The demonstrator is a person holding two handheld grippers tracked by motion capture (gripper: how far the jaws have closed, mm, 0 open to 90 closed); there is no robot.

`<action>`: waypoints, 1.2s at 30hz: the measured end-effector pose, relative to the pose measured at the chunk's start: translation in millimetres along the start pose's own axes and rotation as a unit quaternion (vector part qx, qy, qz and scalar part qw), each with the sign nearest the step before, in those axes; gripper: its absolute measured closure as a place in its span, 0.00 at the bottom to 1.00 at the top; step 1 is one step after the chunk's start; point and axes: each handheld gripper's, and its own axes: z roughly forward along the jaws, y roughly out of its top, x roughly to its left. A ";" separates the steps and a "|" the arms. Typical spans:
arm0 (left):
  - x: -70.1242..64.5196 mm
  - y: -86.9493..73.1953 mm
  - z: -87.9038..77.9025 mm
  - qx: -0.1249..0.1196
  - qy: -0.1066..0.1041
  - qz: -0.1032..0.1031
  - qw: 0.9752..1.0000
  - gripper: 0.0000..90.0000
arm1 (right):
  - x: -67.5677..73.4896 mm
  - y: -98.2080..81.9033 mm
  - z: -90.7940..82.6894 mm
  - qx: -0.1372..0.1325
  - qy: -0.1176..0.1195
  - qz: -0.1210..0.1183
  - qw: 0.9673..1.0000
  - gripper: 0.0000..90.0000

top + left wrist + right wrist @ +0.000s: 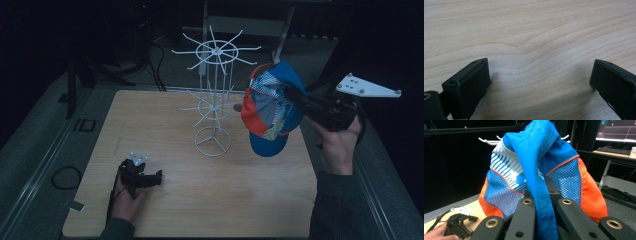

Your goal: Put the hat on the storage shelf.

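Blue-orange cap (270,112) hangs in air above table's (165,215) right edge, just right of white wire rack (214,95). We see right gripper (295,97) clenched on cap's fabric, lifted clear of table. Left gripper (159,176) rests near table's front-left corner; we see jaws spread wide, nothing between.

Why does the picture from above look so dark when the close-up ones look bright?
High view: dim and bluish, the room black around the wooden table, the white rack palest. Left gripper view: bright, even light, crisp wood grain, soft shadows beside the jaws. Right gripper view: the cap well lit and sharp, dark background, a glowing monitor.
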 end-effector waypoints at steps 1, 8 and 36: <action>0.1 0.0 -0.1 0.001 0.000 0.000 1.000 0.04 | 0.4 1.1 -0.5 -0.001 0.002 0.000 1.000 0.99; 0.0 0.1 -0.1 0.001 0.000 0.000 1.000 0.04 | 4.2 8.6 -8.1 -0.015 0.007 -0.008 1.000 0.99; -0.1 0.0 0.0 0.000 0.001 0.000 1.000 0.04 | 11.3 10.8 45.6 0.010 0.032 -0.004 0.999 0.99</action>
